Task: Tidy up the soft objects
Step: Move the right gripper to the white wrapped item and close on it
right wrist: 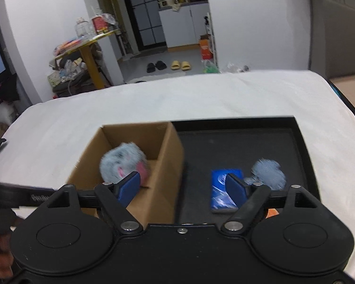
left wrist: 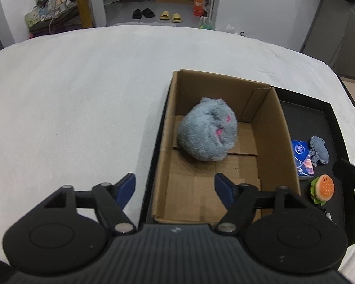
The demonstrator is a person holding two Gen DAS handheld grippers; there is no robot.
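Your left gripper hangs spread and empty above the brown cardboard box.
Fluffy grey plush ball lies inside, pink paws facing right; your right gripper is spread too, tilted downward.

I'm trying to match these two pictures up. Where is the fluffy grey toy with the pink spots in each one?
Left wrist view: the fluffy grey toy lies inside the cardboard box, a little right of the picture's middle.
Right wrist view: the same toy, blurred, lies in the box, left of the middle, partly behind a blue gripper finger.
Shared landmark: the blue packet on the black tray, right of the box.
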